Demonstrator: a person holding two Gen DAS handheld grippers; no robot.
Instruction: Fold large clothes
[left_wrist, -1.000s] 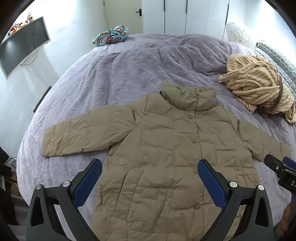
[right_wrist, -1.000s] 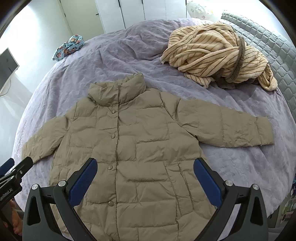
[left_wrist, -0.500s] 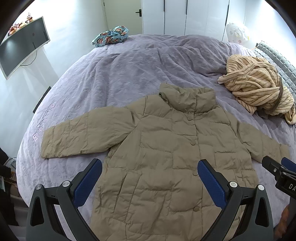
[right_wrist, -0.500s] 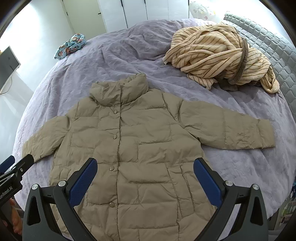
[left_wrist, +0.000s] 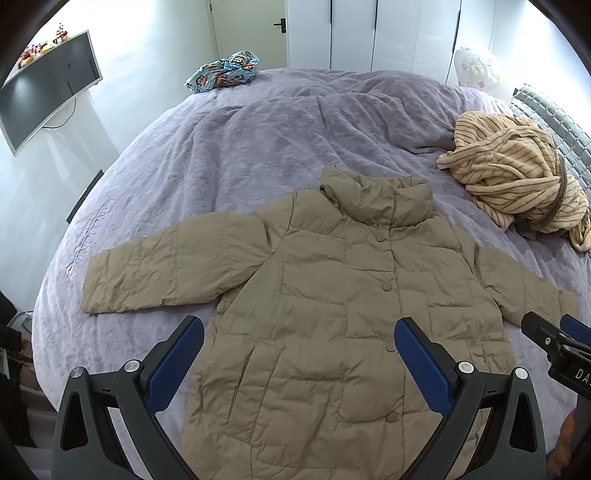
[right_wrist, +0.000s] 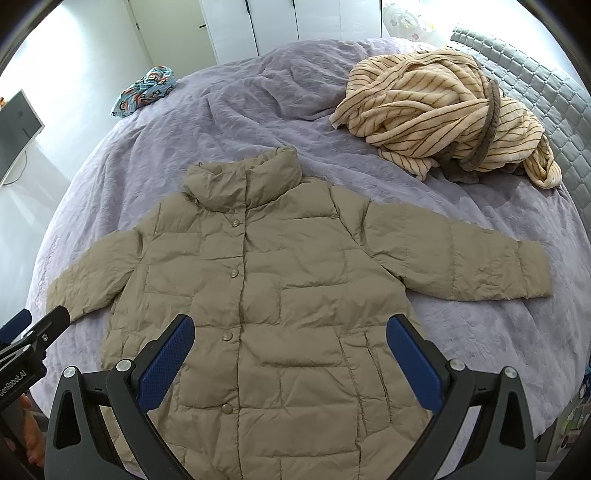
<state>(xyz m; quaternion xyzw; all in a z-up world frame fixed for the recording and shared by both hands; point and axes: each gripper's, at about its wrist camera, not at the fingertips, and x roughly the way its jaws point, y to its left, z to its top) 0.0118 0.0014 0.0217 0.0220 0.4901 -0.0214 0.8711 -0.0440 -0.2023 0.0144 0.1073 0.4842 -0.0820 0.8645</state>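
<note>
Purple bed (left_wrist: 229, 155): tan jacket (left_wrist: 332, 314) spread flat, buttoned, sleeves out. No fold begun. Your left gripper (left_wrist: 299, 354) and right gripper (right_wrist: 290, 350) hang released, empty.

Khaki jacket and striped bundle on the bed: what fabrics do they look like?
Khaki quilted jacket: looks like thin, smooth, matte synthetic shell over puffy fill, with stitched panels and fine crinkles. Cream brown-striped bundle: looks like plush fleece, soft, fuzzy and thick-folded. Fibre content can't be confirmed.

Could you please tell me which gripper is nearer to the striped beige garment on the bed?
Right. The right gripper hovers on the jacket's side towards the striped beige garment; the left gripper hovers on the far side.
</note>
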